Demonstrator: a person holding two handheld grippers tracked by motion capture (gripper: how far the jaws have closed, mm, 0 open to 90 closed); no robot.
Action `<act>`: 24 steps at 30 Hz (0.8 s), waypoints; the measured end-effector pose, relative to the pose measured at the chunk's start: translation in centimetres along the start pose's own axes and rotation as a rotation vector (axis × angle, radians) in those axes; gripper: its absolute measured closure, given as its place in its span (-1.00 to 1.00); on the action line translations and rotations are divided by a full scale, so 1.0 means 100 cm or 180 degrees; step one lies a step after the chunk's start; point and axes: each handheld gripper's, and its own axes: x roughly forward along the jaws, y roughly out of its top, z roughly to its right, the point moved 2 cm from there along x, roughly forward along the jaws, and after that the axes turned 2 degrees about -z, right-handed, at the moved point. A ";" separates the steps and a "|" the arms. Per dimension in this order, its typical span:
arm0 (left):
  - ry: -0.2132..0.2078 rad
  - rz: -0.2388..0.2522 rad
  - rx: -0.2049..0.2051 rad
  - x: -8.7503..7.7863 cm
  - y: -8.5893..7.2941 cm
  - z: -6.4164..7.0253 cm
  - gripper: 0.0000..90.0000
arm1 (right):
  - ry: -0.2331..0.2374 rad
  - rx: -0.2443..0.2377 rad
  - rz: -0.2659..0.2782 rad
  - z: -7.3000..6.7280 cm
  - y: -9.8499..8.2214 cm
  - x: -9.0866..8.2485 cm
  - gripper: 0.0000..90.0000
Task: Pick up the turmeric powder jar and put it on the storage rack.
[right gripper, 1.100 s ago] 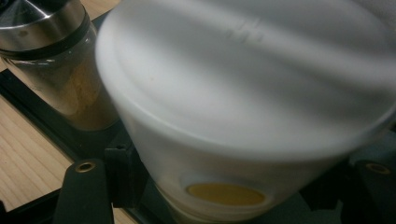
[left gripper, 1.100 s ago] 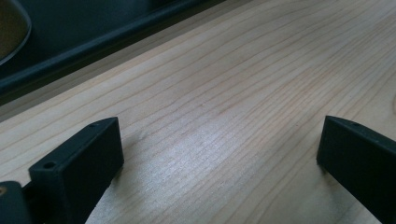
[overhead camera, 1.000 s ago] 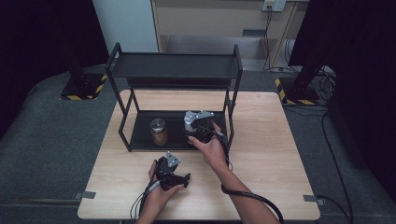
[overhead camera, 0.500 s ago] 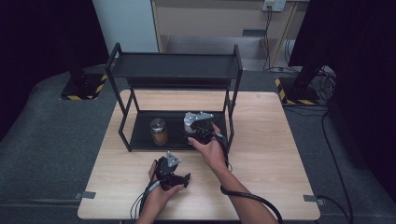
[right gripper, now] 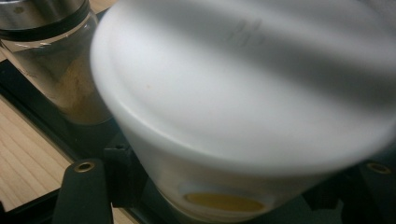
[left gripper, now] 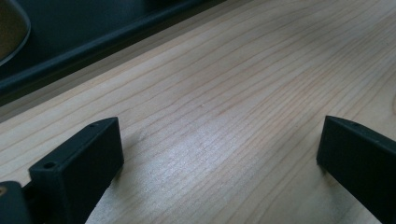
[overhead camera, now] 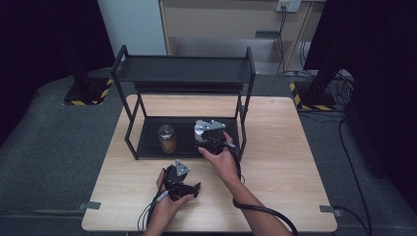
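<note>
A white lidded jar point(right gripper: 243, 107) sits between the jaws of my right gripper point(right gripper: 231, 184), which is shut on its body. In the high view my right gripper point(overhead camera: 202, 137) reaches over the lower shelf point(overhead camera: 147, 143) of a black two-level rack point(overhead camera: 182, 73), right of a glass spice jar point(overhead camera: 167, 138) with a metal cap. That spice jar point(right gripper: 51, 70) stands close beside the white jar. My left gripper point(overhead camera: 191, 187) rests low over the wooden table point(overhead camera: 285, 147) in front of the rack. Its jaws stand wide open around bare wood, as the left gripper view shows point(left gripper: 219, 140).
The rack's top shelf is bare and overhangs the lower one. Its front rail point(left gripper: 93, 51) runs just beyond my left gripper. Bare tabletop lies right of the rack. Dark carpet and cables point(overhead camera: 344, 147) surround the table.
</note>
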 end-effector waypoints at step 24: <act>0.0005 0.0009 -0.0008 0.001 0.000 0.001 -1.00 | -0.0075 0.0081 -0.0066 -0.003 -0.002 -0.016 -0.83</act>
